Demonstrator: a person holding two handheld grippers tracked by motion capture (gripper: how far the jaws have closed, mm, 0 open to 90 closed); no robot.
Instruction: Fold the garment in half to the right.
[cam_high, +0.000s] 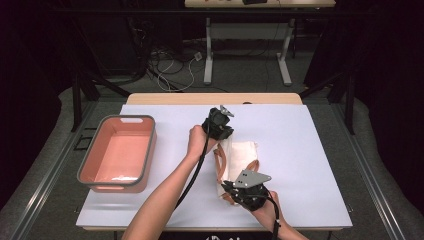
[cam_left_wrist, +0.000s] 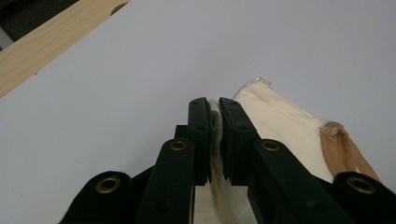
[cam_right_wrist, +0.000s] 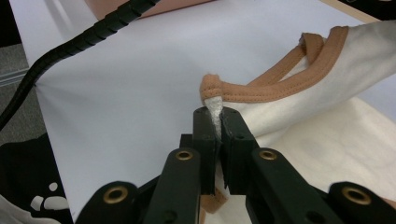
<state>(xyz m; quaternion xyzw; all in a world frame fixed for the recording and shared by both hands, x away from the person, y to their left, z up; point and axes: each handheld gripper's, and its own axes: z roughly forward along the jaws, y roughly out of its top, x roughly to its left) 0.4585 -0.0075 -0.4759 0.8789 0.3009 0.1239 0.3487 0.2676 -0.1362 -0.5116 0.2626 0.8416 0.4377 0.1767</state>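
A cream cloth garment (cam_high: 241, 159) with tan-brown trim lies folded in the middle of the white table. My left gripper (cam_high: 220, 131) is at its far left corner, shut on the cream fabric (cam_left_wrist: 275, 119), which is pinched between the jaws. My right gripper (cam_high: 239, 192) is at the near edge, shut on the cloth (cam_right_wrist: 327, 102) just below the brown trim (cam_right_wrist: 261, 91). The pinched edge is lifted slightly off the table in both gripper views.
A salmon-pink bin (cam_high: 119, 152) with a grey rim stands empty at the table's left. The table's white top (cam_high: 300, 150) has bare room to the right and behind the garment. A wooden strip (cam_high: 210, 98) runs along the far edge. The left gripper's black cable (cam_right_wrist: 98, 32) trails across the near left.
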